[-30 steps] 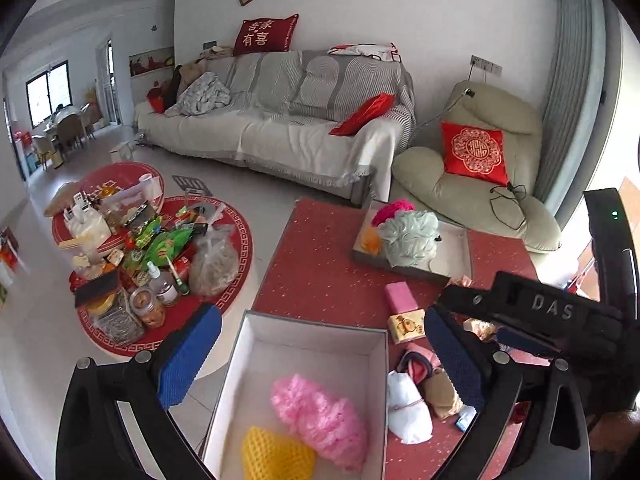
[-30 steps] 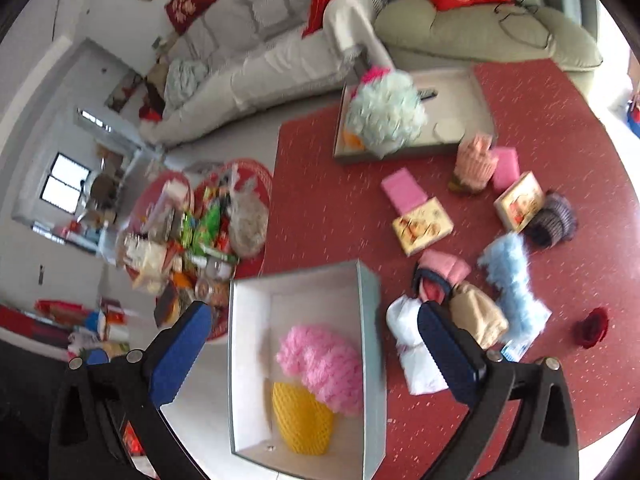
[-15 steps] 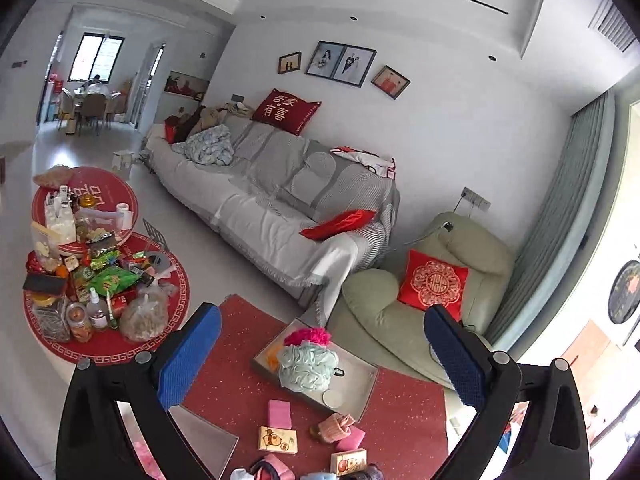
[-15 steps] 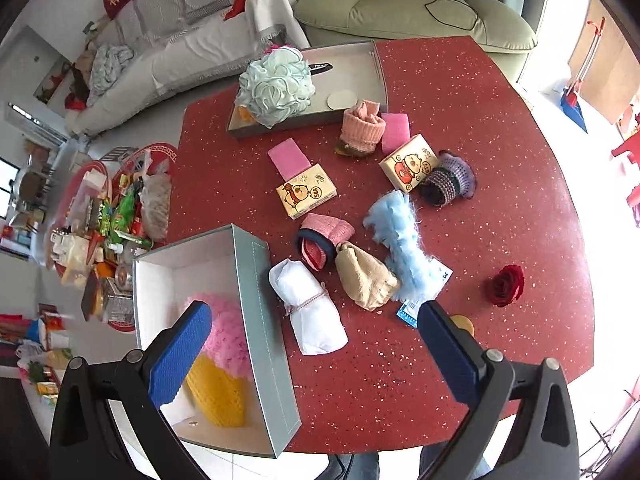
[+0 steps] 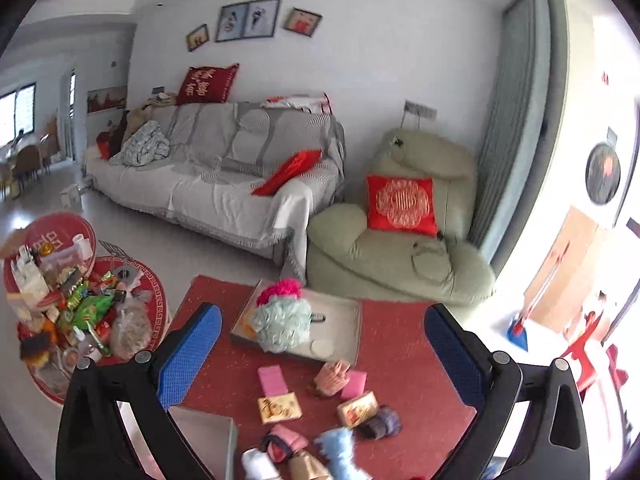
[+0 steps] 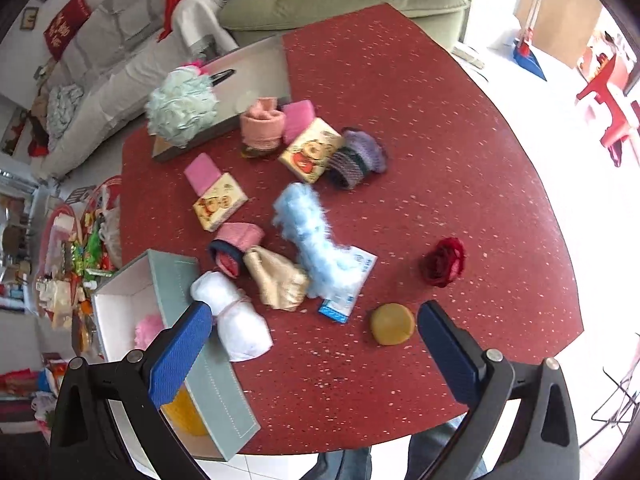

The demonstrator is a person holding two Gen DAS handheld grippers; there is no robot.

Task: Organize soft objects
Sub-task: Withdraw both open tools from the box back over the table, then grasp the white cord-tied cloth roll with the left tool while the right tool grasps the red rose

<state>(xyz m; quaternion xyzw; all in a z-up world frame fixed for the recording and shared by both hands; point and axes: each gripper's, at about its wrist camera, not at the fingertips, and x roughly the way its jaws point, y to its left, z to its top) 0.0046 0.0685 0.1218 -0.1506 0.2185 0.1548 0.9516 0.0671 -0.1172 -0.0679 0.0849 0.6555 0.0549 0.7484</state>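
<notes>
Clutter of soft items is spread over a red speckled table (image 6: 460, 168), described here from left to right as seen by the right wrist camera. At the left edge an open grey box (image 6: 208, 364) is found, with a pink fluffy piece (image 6: 146, 330) and a yellow piece (image 6: 184, 412) lying inside it. Just beside the box wall a white rolled cloth (image 6: 240, 320) tied with string is laid, and next to it a beige pouch (image 6: 278, 280) and a pink rolled sock (image 6: 234, 246). A pale blue fluffy item (image 6: 312, 232) is draped partly over a flat packet (image 6: 350, 280). Farther back a shallow tray (image 6: 256, 66) is seen holding a mint bath pouf (image 6: 182, 106). Toward the right a yellow round sponge (image 6: 392, 324) and a dark red fabric rose (image 6: 444, 262) are set well apart from the pile. The right gripper (image 6: 312, 354) is held above the near table edge with its blue pads spread wide and nothing between them. In the left wrist view the left gripper (image 5: 324, 354) is likewise spread wide and empty, raised over the table and pointed toward a green armchair (image 5: 400, 240).
</notes>
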